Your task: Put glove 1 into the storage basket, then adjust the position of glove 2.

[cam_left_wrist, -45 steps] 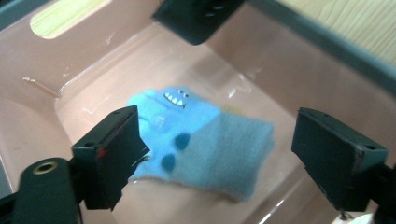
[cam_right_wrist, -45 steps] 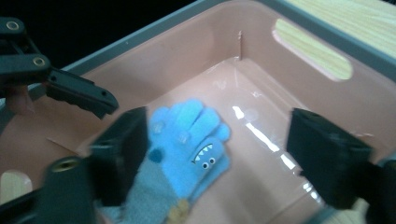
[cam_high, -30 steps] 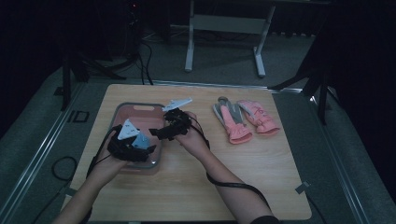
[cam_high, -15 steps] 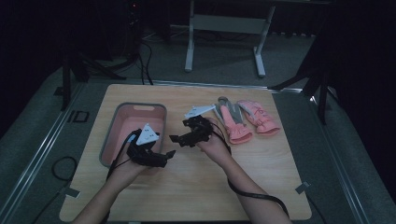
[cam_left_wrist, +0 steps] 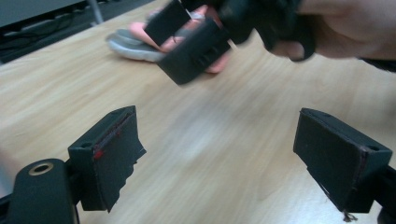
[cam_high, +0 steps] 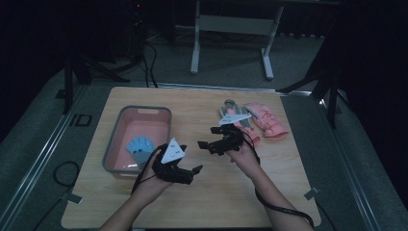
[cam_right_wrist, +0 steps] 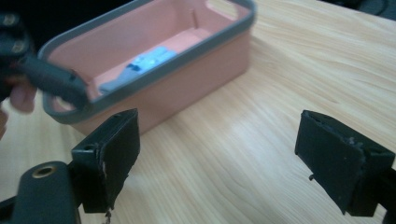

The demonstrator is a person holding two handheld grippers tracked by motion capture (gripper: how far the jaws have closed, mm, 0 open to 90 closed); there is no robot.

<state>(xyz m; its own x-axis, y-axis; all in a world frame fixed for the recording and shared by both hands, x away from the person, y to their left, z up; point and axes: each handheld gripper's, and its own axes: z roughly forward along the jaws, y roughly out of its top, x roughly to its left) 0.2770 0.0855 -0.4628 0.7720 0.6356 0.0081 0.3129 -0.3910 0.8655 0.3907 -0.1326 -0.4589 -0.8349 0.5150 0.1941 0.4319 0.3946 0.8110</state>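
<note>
The pink gloves [cam_high: 260,122] lie on the table's far right part, side by side with cuffs toward the far edge and fingers toward the person, long axes running roughly away from the person. A grey glove [cam_high: 230,109] lies against their left side. They sit just beyond the right gripper [cam_high: 208,145] and partly behind the hand that carries it, so the right hand is plainly the nearer one. That gripper, though, points away from them, toward the left across the table, with its jaws spread wide and nothing between them; its own view looks along the wood at the pink tub [cam_right_wrist: 187,79]. To take a glove it would, I judge, have to swing round toward the far right.

The left gripper [cam_high: 192,172] is nearer the person, well apart from the gloves, and aimed their way: in the left gripper view the gloves [cam_left_wrist: 140,39] lie ahead beyond bare wood, with the right gripper crossing just in front of them. Its jaws stand wide apart and empty too.

To the left of both tools stands the tub [cam_high: 113,149], with a blue glove [cam_high: 139,147] lying flat in its bottom. Nothing lies on the wooden table [cam_high: 288,192] between the tools and the gloves except the right hand itself, which is what stands in the left tool's way.
</note>
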